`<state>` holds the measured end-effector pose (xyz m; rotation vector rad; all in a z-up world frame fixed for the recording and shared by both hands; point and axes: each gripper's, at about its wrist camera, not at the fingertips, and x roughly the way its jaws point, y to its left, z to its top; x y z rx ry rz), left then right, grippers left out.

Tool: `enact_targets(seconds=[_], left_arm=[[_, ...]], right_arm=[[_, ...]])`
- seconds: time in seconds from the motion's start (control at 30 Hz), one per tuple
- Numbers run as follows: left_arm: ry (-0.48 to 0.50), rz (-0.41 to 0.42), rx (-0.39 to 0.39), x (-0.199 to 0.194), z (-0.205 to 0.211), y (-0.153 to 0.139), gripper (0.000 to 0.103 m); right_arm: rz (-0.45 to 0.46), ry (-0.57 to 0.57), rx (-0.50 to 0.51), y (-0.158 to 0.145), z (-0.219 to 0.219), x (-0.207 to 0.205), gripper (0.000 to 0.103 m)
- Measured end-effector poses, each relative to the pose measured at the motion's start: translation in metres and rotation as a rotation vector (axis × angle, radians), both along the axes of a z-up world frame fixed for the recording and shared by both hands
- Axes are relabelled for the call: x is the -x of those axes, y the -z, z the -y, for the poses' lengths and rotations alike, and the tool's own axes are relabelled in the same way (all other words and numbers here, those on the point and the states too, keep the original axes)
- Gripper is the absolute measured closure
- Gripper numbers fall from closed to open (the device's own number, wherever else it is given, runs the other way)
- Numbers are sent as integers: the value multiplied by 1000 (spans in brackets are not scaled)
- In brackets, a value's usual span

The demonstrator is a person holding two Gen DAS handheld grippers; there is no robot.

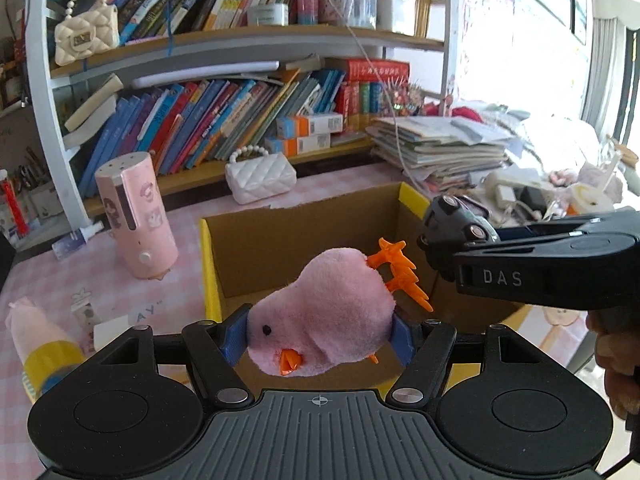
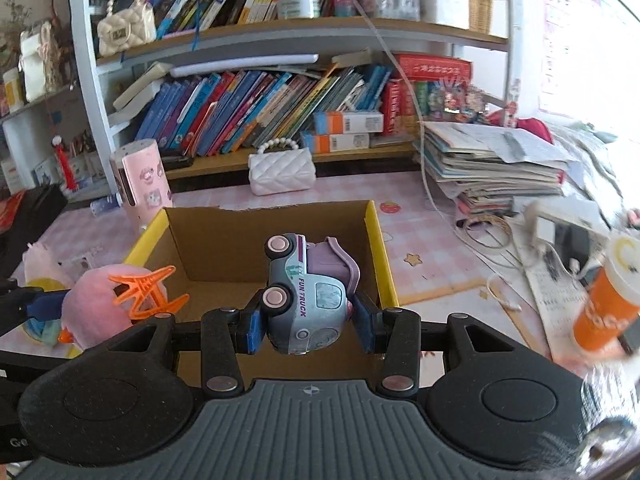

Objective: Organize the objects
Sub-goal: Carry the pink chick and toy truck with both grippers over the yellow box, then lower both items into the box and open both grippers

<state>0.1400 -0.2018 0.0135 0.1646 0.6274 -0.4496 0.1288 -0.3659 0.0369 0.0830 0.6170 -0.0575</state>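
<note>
My left gripper (image 1: 320,338) is shut on a pink plush chick (image 1: 324,312) with orange feet and beak, held over the near edge of an open cardboard box (image 1: 280,240). My right gripper (image 2: 308,326) is shut on a pale blue toy truck (image 2: 308,292) marked FUN TRUCK, held on its side over the same box (image 2: 224,244). The chick also shows at the left of the right wrist view (image 2: 100,300). The right gripper's body shows at the right of the left wrist view (image 1: 520,264). The box floor under the toys is mostly hidden.
A pink cylinder device (image 1: 136,216) and a white quilted purse (image 1: 260,180) stand behind the box. A pink plush with yellow band (image 1: 40,344) lies at left. A paper stack (image 1: 440,148), cables and an orange cup (image 2: 604,304) sit at right. Bookshelves fill the back.
</note>
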Motion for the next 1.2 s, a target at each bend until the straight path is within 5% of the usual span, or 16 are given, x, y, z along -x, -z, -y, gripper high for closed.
enact_targets(seconds=[0.53,1.2], left_arm=[[-17,-88,-123,-39,22,29,34],[8,-120,-205,-52,37,44,34]], right_arm=[[-160,-249,52,30,4,-85,62],[-344,-391,81,55,0,-112,62]])
